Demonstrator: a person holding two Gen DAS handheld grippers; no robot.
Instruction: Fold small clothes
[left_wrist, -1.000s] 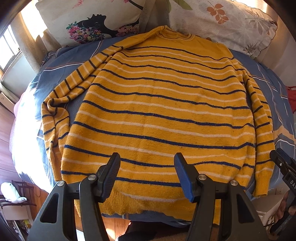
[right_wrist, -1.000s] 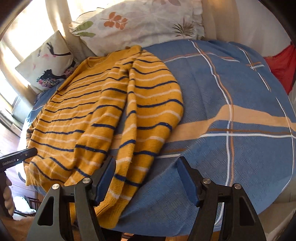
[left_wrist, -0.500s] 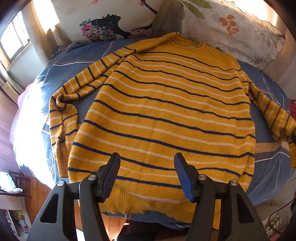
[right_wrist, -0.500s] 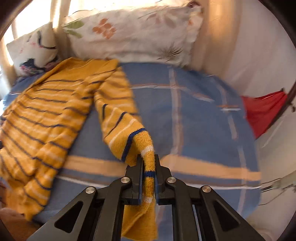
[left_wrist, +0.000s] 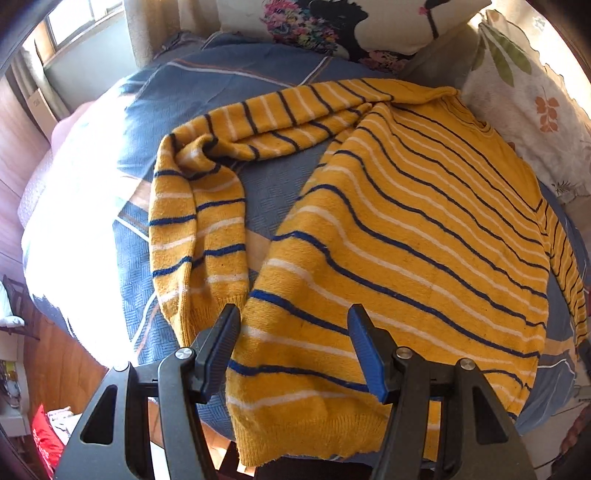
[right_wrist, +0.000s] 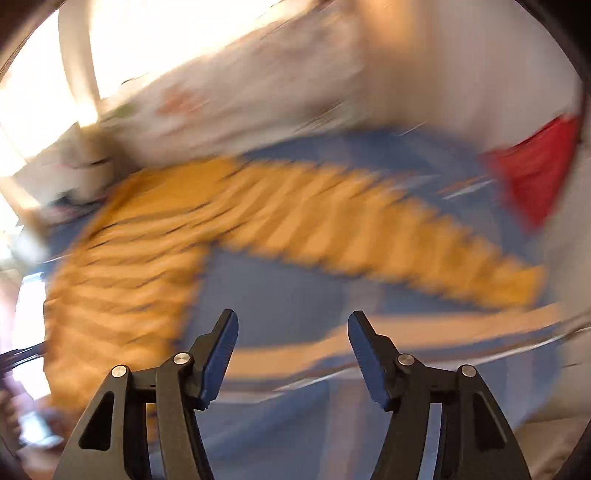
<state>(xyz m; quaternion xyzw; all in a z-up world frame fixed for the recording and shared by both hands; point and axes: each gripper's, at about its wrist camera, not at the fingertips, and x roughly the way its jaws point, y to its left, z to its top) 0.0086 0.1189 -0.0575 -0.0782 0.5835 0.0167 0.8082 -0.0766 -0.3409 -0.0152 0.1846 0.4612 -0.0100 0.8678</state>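
A yellow sweater (left_wrist: 417, 236) with blue and white stripes lies flat on the blue bed cover (left_wrist: 273, 206). Its left sleeve (left_wrist: 199, 229) is bent and doubles back toward the hem. My left gripper (left_wrist: 293, 350) is open and empty just above the hem's left corner. In the blurred right wrist view the sweater (right_wrist: 140, 251) lies with its right sleeve (right_wrist: 388, 236) stretched straight out to the right. My right gripper (right_wrist: 293, 350) is open and empty over the bed cover (right_wrist: 273, 295) below that sleeve.
Pillows (left_wrist: 528, 96) lie at the head of the bed behind the sweater. A red cloth (right_wrist: 535, 173) lies at the bed's right side. The bed's left edge drops to a wooden floor (left_wrist: 70, 365). A window (left_wrist: 81, 18) is at the far left.
My right gripper has let go of the right sleeve and opened; the sleeve now lies stretched out. My left gripper has swung left toward the bent left sleeve.
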